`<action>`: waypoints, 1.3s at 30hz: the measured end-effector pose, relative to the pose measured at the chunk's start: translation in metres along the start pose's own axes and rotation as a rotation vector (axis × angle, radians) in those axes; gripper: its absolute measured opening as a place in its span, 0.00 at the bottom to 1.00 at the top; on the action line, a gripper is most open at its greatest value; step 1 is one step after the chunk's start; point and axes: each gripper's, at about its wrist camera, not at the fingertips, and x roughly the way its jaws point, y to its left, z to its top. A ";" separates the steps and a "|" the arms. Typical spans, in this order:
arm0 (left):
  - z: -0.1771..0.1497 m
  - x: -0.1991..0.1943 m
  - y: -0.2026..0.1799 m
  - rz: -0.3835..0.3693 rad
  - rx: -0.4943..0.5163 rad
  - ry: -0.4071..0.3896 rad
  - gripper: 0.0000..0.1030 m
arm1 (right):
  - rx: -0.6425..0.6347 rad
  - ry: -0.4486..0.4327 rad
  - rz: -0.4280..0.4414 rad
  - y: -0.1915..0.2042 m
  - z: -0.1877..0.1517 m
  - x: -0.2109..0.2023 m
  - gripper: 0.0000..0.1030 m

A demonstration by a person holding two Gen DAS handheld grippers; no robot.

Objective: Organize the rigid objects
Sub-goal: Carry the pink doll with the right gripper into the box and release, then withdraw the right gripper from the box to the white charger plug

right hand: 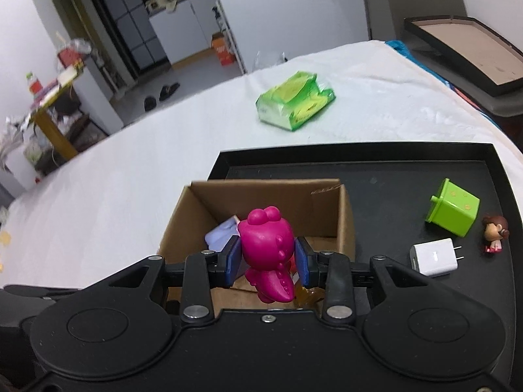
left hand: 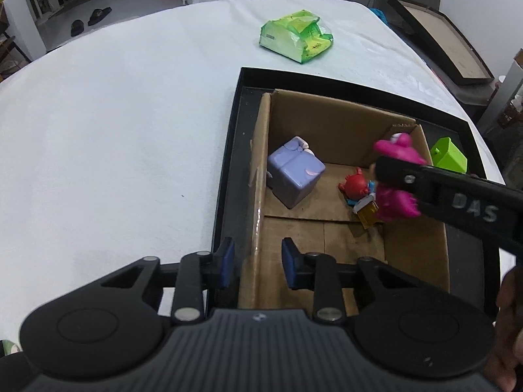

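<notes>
My right gripper (right hand: 267, 259) is shut on a magenta dinosaur toy (right hand: 266, 245) and holds it above the open cardboard box (right hand: 330, 196). The toy also shows in the left wrist view (left hand: 394, 183), held over the box's right side. Inside the box (left hand: 261, 150) lie a lilac cube toy (left hand: 294, 171), a red crab figure (left hand: 354, 184) and a small yellow item (left hand: 367, 212). My left gripper (left hand: 258, 263) has its jaws on either side of the box's left wall, slightly apart from it.
The box stands on a black tray (right hand: 376, 163) on a white-covered table. On the tray lie a green cube toy (right hand: 452, 207), a white charger plug (right hand: 431, 258) and a small doll figure (right hand: 493, 233). A green tissue pack (right hand: 294, 101) lies farther back. A framed board (right hand: 467, 52) stands at right.
</notes>
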 end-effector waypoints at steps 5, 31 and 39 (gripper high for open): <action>-0.003 0.007 0.004 -0.016 -0.008 0.017 0.13 | -0.039 0.039 -0.006 0.007 -0.002 0.017 0.34; -0.003 0.006 0.008 -0.005 -0.039 0.009 0.10 | -0.134 -0.039 -0.029 -0.012 0.004 -0.024 0.62; -0.003 0.003 0.007 0.006 -0.046 0.008 0.10 | -0.129 -0.011 -0.034 -0.047 0.006 -0.043 0.63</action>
